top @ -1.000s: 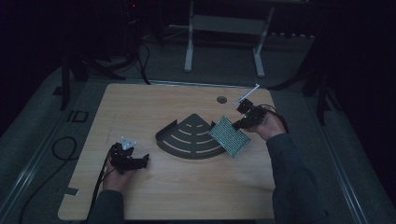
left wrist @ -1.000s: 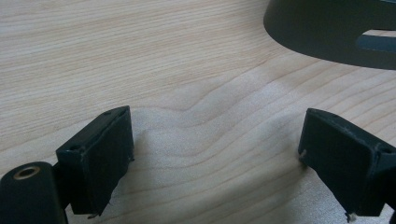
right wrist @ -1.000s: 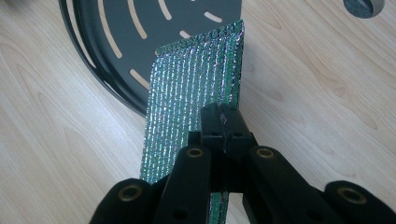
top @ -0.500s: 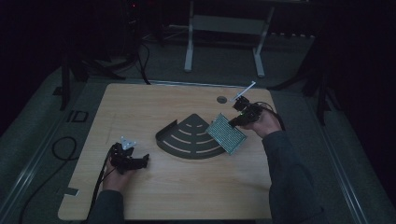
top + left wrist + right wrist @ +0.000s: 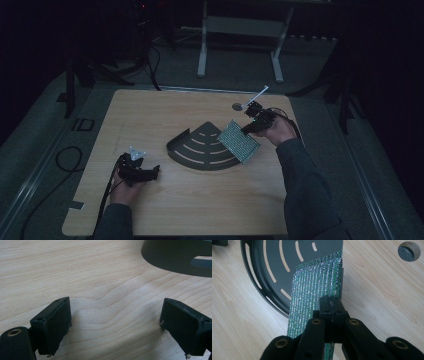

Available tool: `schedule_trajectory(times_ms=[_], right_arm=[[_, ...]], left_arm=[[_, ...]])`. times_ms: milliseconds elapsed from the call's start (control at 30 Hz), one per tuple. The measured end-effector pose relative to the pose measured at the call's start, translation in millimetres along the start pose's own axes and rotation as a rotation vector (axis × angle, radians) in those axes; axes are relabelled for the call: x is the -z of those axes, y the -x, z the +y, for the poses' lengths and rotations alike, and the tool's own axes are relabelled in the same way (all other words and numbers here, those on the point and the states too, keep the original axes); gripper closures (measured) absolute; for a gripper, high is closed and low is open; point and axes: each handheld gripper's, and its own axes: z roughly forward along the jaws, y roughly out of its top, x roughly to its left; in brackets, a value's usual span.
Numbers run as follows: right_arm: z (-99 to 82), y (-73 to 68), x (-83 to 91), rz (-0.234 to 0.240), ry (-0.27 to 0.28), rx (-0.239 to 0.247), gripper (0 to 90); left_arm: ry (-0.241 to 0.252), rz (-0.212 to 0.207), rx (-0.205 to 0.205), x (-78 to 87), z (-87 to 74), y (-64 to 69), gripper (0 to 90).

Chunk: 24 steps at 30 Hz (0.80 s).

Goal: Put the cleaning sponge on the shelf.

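Pale wood table [image 5: 377, 290] with a smooth, matt grain is lying under everything. Pinched between the right gripper [image 5: 331, 305] jaws, a green circuit board [image 5: 315, 290] is glinting — its face rough with rows of shiny metallic dots. Just beyond it, a fan-shaped slotted tray [image 5: 262, 272] is showing a dark, smooth, faintly satin finish. Ahead of the left gripper [image 5: 115, 322], whose pads [image 5: 53, 327] are looking matt black — the same wood.

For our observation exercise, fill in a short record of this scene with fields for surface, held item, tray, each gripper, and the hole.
Surface: wooden table
Held item: green perforated board, tilted, its far end over the tray
Tray: dark fan-shaped slotted tray, mid-table
Right gripper: shut on the board's edge
Left gripper: open, nothing between its jaws, near the tray's rim
Hole: round hole in the tabletop
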Motion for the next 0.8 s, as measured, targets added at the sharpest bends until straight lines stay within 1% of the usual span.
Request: schedule_trajectory(times_ms=[367,800], right_arm=[[6.6,2.2,-7.4,0.004,0.002,-0.006,89.8],[16.0,6.2,-10.7,0.005,-0.005,-0.005,89.8]], left_arm=[[0.000,0.000,0.000,0.0,0.0,0.0,10.5],[0.001,0.000,0.001,-0.1,0.0,0.1,10.5]])
